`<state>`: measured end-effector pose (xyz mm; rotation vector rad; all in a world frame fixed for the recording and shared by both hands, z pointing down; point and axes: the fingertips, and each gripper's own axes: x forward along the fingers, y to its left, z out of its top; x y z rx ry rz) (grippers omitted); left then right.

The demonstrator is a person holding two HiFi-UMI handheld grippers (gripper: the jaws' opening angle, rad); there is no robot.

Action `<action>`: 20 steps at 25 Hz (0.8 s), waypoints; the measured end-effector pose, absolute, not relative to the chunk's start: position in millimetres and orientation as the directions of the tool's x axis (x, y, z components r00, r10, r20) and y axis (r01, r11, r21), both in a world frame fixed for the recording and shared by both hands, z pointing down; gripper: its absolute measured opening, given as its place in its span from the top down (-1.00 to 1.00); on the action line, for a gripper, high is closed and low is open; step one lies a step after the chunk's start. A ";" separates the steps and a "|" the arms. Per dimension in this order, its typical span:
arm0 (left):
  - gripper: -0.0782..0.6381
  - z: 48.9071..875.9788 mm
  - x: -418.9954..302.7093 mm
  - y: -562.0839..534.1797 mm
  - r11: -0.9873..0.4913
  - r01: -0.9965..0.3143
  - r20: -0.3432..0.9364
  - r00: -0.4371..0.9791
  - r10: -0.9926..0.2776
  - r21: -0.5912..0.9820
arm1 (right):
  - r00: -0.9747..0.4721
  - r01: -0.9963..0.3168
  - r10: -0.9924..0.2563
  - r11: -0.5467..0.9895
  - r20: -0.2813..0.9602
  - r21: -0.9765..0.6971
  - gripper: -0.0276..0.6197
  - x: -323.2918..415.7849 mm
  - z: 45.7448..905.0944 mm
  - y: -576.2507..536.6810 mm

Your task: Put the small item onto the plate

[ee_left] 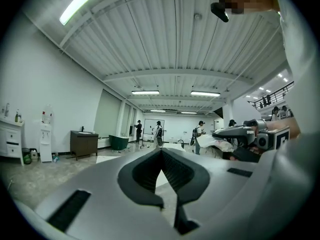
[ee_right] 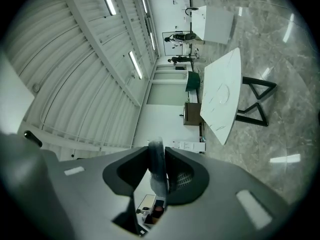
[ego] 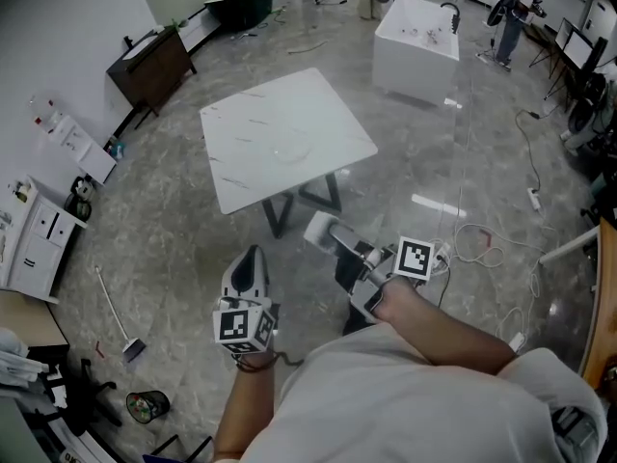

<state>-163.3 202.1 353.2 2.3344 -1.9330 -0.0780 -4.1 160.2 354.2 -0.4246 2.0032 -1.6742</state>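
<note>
While the table (ego: 246, 123) lay well ahead, the right gripper (ego: 323, 231) was clamped on the item (ee_right: 155, 166), a thin greyish piece, held short of the table, likely for the clear plate (ego: 289, 149) near the table's middle. The left gripper (ego: 253, 258), jaws together and empty, hung beside it, apparently unneeded.
</note>
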 end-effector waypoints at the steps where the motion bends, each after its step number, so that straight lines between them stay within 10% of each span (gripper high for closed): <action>1: 0.77 354.4 -160.5 184.4 -0.177 -0.977 0.032 0.182 -0.983 0.119 | -0.834 0.072 -0.526 0.196 -0.167 -0.978 0.61 -1.4 355.0 142.4; 20: 0.77 365.4 -143.4 -41.7 -0.131 -0.988 0.075 0.137 -0.988 0.083 | -0.892 0.080 -0.427 0.170 -0.146 -0.982 0.61 -5.1 371.1 -87.9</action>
